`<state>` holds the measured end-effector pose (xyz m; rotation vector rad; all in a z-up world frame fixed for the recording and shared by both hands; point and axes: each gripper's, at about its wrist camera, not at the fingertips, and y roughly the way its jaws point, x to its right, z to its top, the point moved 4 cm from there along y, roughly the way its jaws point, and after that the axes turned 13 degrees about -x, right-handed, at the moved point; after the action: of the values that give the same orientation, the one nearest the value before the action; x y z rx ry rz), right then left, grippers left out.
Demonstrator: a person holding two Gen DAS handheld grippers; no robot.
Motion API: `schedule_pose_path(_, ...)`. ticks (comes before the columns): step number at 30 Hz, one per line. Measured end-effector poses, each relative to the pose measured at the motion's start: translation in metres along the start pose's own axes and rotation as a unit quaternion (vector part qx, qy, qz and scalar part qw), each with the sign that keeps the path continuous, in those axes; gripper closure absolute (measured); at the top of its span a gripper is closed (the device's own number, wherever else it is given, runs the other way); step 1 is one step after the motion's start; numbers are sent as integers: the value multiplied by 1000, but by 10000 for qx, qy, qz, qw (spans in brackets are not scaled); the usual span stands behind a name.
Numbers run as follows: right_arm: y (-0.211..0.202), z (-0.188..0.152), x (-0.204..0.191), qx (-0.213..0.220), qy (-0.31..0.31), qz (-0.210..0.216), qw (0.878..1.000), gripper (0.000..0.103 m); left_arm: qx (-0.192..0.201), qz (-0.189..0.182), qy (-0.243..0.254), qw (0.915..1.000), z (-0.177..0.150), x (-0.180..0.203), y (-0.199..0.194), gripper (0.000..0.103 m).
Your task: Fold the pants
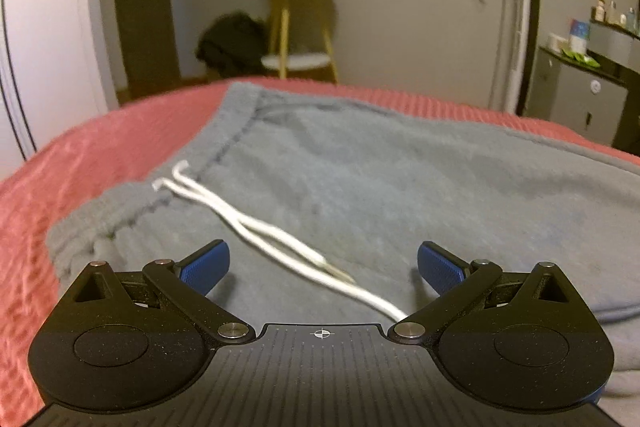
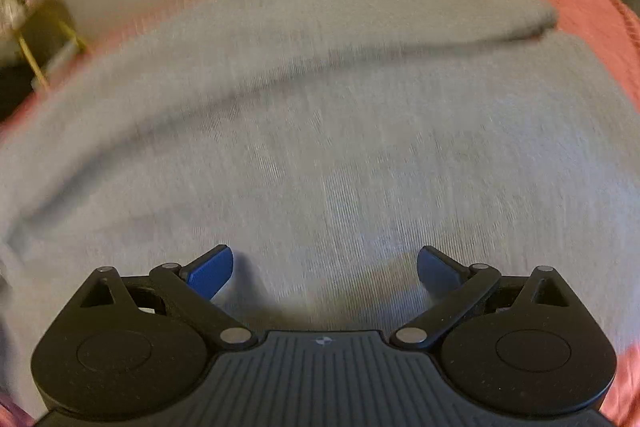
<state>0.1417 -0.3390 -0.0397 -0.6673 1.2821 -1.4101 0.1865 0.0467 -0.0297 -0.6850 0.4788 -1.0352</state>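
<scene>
Grey drawstring pants [image 1: 360,167] flat on bedspread

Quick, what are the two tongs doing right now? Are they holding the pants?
Left tongs: open, holding nothing, over the gray pants near the white drawstring.
Right tongs: open, holding nothing, over the pants' fabric.

Your left gripper [image 1: 323,265] points forward at a low angle, its blue-padded fingers [image 1: 208,263] spread wide apart with nothing between them. Your right gripper [image 2: 325,269] tilts more steeply downward, its blue pads [image 2: 438,271] likewise splayed wide and gripping nothing.
</scene>
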Motion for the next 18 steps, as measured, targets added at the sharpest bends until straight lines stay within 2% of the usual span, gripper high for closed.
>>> schedule_pose_path(2,-12,45,5,414,337,324,9981,4,177,98,-48,9998,1,-3,5,0)
schedule_pose_path(4,-12,101,8,811,561,257,9948,5,166,20,-95,9998,1,-5,16,0)
schedule_pose_path(5,-6,134,11,951,742,150,9926,8,72,-21,-140,9999,0,-6,22,0)
schedule_pose_path(7,11,187,15,1003,1203,72,9876,24,-136,-195,-204,9995,-2,-7,34,0)
schedule_pose_path(9,32,234,16,1031,1674,130,9804,32,-228,-286,-275,9990,-4,-8,41,0)
schedule_pose_path(10,42,253,16,1046,1818,121,9777,33,-233,-299,-297,9988,-5,-8,44,0)
schedule_pose_path(11,51,266,15,1026,1922,86,9759,33,-205,-280,-302,9989,-5,-7,44,0)
schedule_pose_path(13,70,289,17,944,2167,-114,9716,41,-145,-213,-266,9993,-6,-5,45,0)
schedule_pose_path(15,87,301,19,914,2352,-295,9672,45,-116,-165,-211,9996,-9,0,49,0)
schedule_pose_path(17,106,311,25,739,2446,-577,9651,53,-112,-175,-218,9995,-8,1,52,0)
schedule_pose_path(18,108,314,27,810,2461,-686,9634,60,-112,-199,-233,9995,-8,0,53,0)
